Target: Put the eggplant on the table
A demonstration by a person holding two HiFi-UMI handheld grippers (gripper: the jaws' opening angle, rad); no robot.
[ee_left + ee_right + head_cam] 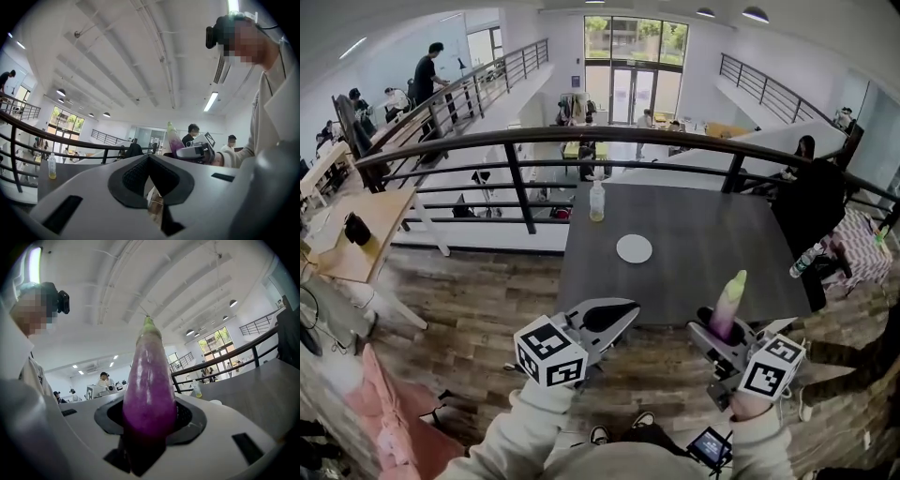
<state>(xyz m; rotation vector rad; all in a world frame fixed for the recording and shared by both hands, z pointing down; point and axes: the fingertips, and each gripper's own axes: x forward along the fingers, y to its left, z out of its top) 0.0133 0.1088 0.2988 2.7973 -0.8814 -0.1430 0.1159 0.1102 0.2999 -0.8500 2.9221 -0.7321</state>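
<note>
Right gripper (719, 336): the eggplant (728, 302) is being pinched by its dark lower end between the jaws.
Long axis: it is being held nearly upright, pale green tip up.
Eggplant's place: it is being carried in the air at the near right edge of the table (675, 281), apart from the top.
Left gripper (611, 317): the jaws are being kept pressed together on nothing, at the near edge to the left.
Deciding relation: the bare tabletop is lying farther off and lower than the held end, so a forward reach, a lowering and a tipping toward level are judged to be called for.
</note>
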